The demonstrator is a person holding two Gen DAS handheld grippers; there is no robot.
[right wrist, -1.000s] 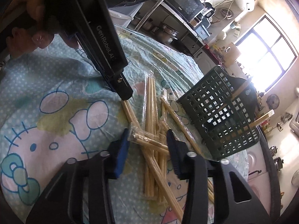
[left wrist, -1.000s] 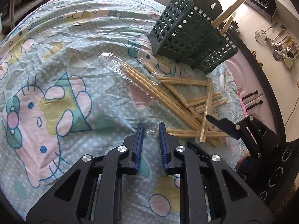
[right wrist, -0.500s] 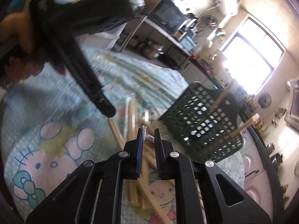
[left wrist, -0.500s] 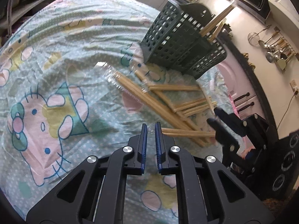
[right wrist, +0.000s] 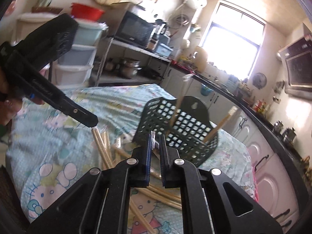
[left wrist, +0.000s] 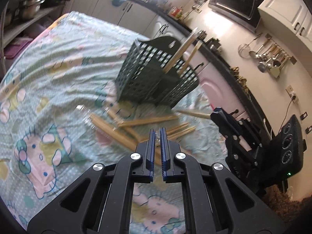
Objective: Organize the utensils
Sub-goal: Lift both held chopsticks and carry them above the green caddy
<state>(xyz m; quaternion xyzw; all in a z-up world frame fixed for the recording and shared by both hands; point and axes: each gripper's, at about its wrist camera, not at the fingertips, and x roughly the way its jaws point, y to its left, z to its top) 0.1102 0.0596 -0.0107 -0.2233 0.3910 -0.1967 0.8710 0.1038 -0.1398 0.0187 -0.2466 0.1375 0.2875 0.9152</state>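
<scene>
The left gripper (left wrist: pixel 157 131) had pinched the clear wrapper end (left wrist: pixel 157 134) of a chopstick pack; the right gripper (right wrist: pixel 155 136), jaws just closing, clamped another wrapper (right wrist: pixel 153 138); beyond, loose chopsticks (left wrist: pixel 148 121) lay crisscrossed on the cloth (left wrist: pixel 58 74); farther, two packs (left wrist: pixel 183 52) stood tilted in the green basket (left wrist: pixel 148 78).
</scene>
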